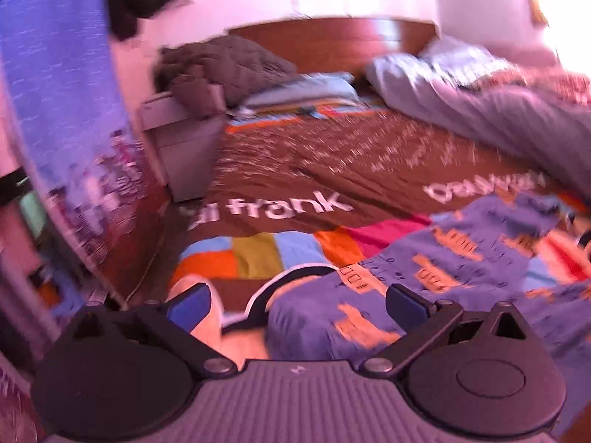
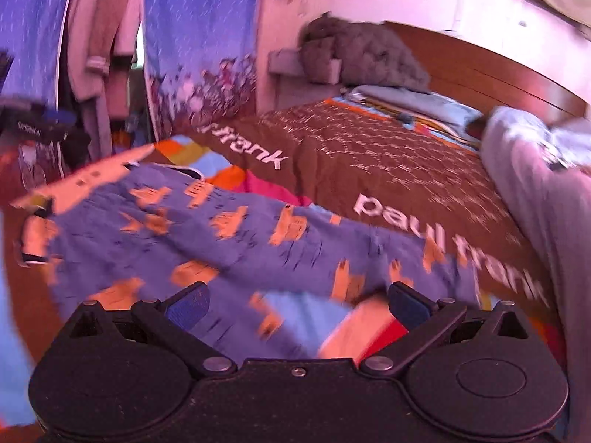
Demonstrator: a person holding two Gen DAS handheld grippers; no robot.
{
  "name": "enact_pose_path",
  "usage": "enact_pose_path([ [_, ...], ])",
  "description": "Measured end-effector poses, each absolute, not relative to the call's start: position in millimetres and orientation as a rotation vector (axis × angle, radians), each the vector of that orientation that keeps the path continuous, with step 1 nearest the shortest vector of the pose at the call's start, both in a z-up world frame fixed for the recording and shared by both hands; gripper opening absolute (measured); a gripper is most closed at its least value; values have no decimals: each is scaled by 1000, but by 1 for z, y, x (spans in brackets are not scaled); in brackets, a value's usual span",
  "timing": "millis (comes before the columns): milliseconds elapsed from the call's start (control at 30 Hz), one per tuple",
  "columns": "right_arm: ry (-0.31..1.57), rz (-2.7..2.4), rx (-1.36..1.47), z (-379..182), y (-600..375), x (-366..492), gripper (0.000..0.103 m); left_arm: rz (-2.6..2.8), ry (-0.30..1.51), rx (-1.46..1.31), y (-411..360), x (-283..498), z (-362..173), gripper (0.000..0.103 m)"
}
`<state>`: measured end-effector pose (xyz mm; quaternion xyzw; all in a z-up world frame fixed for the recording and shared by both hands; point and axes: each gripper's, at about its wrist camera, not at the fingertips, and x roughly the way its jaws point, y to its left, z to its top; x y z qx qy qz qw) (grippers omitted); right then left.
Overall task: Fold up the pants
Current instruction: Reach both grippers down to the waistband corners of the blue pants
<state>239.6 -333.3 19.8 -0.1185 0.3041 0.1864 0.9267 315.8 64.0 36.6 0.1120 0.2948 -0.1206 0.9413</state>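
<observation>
Behind pants point(image 2: 221, 236): grey duvet point(image 2: 546, 199).

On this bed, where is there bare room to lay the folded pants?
The brown "paul frank" bedspread is free between the blue patterned pants and the pillows. It is crowded along the right, where a grey blanket is heaped, and at the near edge under the pants.

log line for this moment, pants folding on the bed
stage: reaching | pants: spread on bedspread, unfolded | left gripper: open, over pants edge | right gripper: open, over pants | grasp: none | frames: blurred
</observation>
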Motion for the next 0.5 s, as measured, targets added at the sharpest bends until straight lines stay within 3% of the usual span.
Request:
enact_pose_path([
  [167, 936, 534, -142, -19, -313, 371, 87, -353, 677, 397, 47, 389, -3, 99],
  [233, 948, 550, -170, -29, -299, 398, 79, -371, 716, 385, 46, 410, -12, 93],
  [367, 943, 589, -239, -37, -270, 448, 76, -392, 857, 388, 46, 446, -27, 91],
  [433, 933, 616, -267, -41, -259, 473, 76, -385, 970, 423, 42, 459, -44, 98],
  [500, 910, 636, -292, -46, -252, 490, 79, -351, 967, 439, 37, 458, -55, 100],
])
